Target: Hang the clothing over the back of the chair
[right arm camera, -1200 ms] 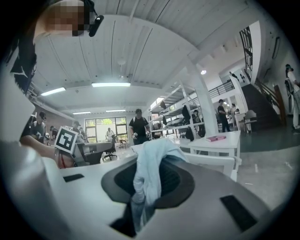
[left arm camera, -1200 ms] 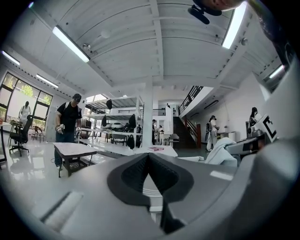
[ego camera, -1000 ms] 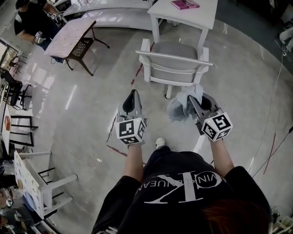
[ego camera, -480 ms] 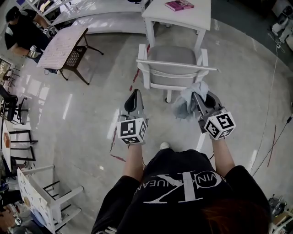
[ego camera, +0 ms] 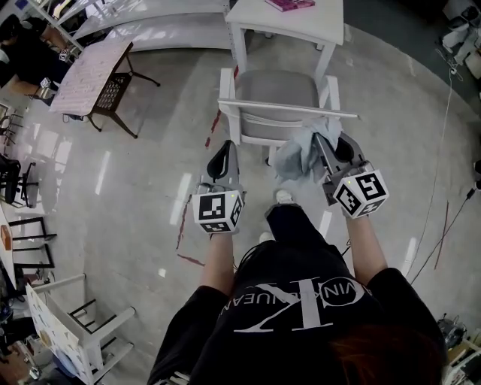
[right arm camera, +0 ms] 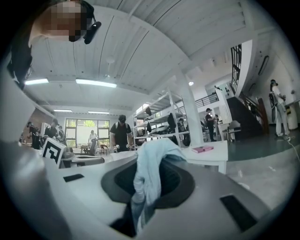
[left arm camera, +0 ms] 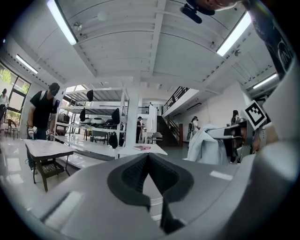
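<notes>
A white chair [ego camera: 275,107] with a grey seat stands ahead, its back rail [ego camera: 285,110] turned toward me. In my right gripper [ego camera: 324,144] hangs a light blue piece of clothing [ego camera: 298,155], just short of the rail's right end; whether it touches the rail I cannot tell. In the right gripper view the cloth [right arm camera: 149,174] is pinched between the jaws of the right gripper [right arm camera: 148,160] and droops down. The left gripper [ego camera: 223,153] is shut with nothing in it, near the rail's left end. Its tips [left arm camera: 148,156] meet, and the clothing [left arm camera: 205,145] shows to its right.
Behind the chair stands a white table [ego camera: 316,22] with a pink book [ego camera: 284,4]. A small dark-legged table [ego camera: 92,71] and a seated person [ego camera: 26,53] are at the far left, another white chair [ego camera: 71,323] at the lower left. A cable [ego camera: 443,143] runs along the floor on the right.
I have stepped toward the chair; both grippers are now closer to its back rail. The clothing in the right gripper has come up near the rail's right end.
</notes>
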`<act>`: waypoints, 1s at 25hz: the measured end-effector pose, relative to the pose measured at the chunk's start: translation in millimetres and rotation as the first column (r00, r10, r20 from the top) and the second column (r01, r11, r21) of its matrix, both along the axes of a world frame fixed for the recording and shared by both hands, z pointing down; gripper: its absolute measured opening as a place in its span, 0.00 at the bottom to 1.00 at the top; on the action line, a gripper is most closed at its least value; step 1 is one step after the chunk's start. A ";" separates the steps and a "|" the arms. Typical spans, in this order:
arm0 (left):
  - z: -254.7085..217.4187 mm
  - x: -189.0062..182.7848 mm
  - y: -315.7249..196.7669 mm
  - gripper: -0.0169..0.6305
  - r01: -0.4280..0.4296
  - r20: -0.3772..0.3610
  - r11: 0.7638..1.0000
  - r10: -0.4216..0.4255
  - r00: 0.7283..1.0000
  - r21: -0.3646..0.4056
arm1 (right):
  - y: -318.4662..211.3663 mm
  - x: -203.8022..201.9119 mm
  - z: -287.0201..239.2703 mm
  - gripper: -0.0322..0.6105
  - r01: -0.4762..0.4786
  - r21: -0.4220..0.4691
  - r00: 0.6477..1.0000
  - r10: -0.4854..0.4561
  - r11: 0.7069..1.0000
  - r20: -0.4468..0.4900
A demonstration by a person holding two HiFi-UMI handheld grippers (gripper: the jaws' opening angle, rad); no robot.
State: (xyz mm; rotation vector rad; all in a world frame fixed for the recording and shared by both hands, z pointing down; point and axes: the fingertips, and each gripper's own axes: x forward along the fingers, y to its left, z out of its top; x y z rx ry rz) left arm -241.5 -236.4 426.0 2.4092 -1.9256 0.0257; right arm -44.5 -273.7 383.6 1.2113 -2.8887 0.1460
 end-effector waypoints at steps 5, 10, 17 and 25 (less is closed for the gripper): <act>-7.1 -5.3 -21.9 0.04 0.024 0.015 1.000 -0.025 1.000 0.009 | -29.1 -14.9 -6.9 0.15 0.035 0.013 0.999 -0.035 0.999 0.020; -16.2 -13.3 -47.0 0.04 0.064 0.014 0.998 -0.064 0.998 0.028 | -64.7 -24.7 -24.8 0.15 0.057 0.042 0.998 -0.058 0.998 0.024; -19.3 -11.3 -75.9 0.04 0.087 0.024 0.995 -0.088 0.996 0.042 | -109.2 -32.7 -47.9 0.15 0.062 0.101 0.998 -0.063 0.993 0.004; -27.0 -14.0 -105.7 0.04 0.089 0.041 0.995 -0.091 0.995 0.049 | -152.4 -42.8 -59.0 0.15 0.026 0.148 0.998 -0.016 0.989 -0.065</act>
